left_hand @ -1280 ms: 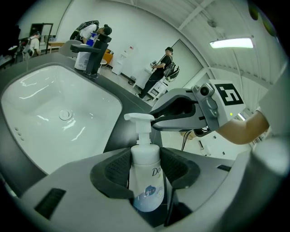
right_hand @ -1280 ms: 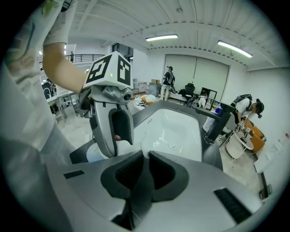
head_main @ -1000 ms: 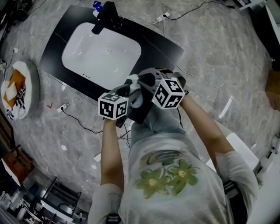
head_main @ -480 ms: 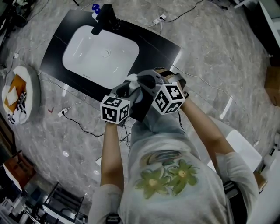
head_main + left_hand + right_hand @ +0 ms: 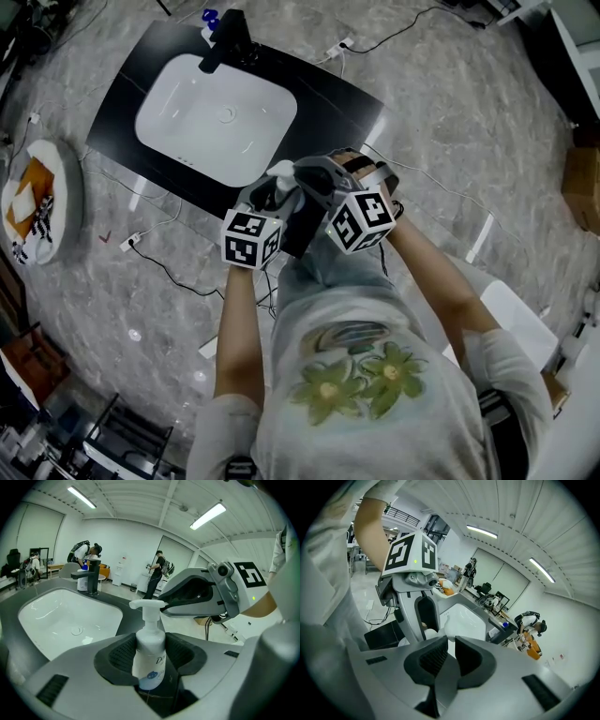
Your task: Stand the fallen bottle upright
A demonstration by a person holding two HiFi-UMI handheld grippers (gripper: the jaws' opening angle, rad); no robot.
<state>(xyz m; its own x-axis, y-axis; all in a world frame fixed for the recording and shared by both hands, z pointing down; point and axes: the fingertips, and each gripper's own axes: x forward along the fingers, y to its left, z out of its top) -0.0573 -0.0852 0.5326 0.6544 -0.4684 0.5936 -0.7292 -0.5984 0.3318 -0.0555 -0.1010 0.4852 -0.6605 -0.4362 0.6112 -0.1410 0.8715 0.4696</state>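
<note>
The left claw [image 5: 267, 195] and right claw [image 5: 315, 178] crowd together (marker cubes side by side) over the black table's [image 5: 120, 105] near edge, a white bottle [image 5: 280, 172] showing between them.

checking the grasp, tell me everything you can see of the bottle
The bottle is a white, plastic-looking pump bottle with a blue mark and lettering on its front, a narrow neck and a white pump head. It is upright, its body clamped between the left gripper's pads, near the sink. Its nozzle points towards the right gripper; whether that one touches it cannot be told.
</note>
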